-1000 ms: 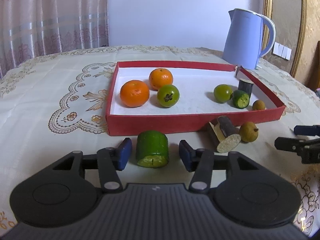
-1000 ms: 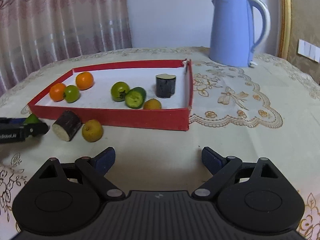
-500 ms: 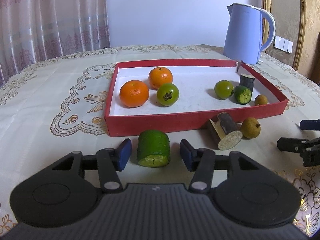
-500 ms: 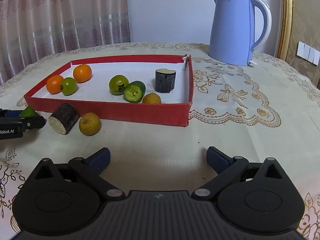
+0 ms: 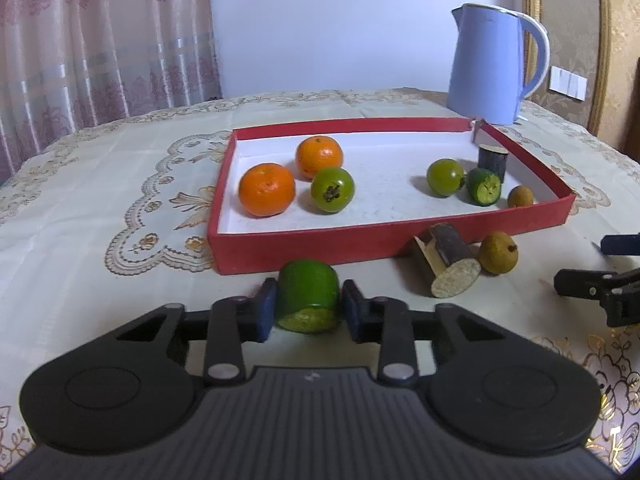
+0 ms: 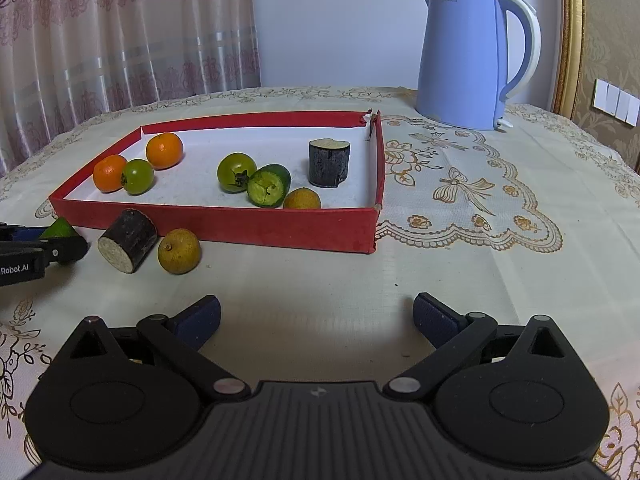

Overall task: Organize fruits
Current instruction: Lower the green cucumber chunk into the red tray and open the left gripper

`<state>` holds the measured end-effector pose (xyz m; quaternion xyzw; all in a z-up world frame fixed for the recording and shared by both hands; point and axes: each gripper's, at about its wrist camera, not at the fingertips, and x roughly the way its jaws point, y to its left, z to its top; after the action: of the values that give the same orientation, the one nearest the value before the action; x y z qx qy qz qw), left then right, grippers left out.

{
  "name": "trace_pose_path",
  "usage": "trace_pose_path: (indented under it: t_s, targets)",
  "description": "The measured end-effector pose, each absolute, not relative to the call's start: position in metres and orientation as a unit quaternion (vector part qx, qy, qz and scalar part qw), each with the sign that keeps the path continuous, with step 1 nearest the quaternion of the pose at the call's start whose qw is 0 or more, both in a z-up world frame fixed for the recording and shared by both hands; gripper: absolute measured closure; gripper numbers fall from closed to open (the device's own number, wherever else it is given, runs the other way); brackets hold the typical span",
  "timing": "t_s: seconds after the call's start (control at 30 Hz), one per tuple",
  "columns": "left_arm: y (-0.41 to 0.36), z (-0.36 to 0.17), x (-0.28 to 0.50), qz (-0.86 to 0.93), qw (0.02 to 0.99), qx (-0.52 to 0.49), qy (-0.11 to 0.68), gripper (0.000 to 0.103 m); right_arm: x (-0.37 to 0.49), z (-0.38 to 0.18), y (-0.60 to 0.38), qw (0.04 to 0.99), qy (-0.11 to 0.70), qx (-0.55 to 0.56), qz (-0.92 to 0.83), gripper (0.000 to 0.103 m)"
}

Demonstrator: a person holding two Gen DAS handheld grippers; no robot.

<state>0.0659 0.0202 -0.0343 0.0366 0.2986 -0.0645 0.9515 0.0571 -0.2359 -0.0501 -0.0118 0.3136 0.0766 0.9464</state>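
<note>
left gripper point(image 5: 308, 312) fingers tight on green fruit chunk point(image 5: 308, 296)

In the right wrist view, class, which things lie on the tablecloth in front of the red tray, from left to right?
Green cut fruit piece → dark cut stalk piece with pale end → small round yellow-brown fruit.

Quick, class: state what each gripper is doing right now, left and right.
Left gripper: shut on the green fruit chunk.
Right gripper: open, holding nothing.
</note>
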Motion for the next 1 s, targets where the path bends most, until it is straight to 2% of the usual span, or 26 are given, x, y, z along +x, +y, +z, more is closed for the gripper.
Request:
trace_pose_path:
  t_s: [0.33, 0.53, 1.0]
  targets:
    - [0.018, -0.001, 0.062, -0.083, 0.959, 0.021, 0.271, 0.074, 0.057, -0.05, -0.237, 0.947, 0.312, -0.006, 0.079, 0.0]
    - [-0.011, 0.019, 0.095, -0.108, 0.959, 0.032, 0.26, 0.074, 0.057, -0.049, -0.237, 0.947, 0.311, -0.003, 0.08, 0.0]
    - [-0.05, -0.014, 0.173, -0.089, 0.948, 0.061, 0.3, 0.074, 0.057, -0.049, -0.238, 0.947, 0.312, -0.003, 0.08, 0.0]
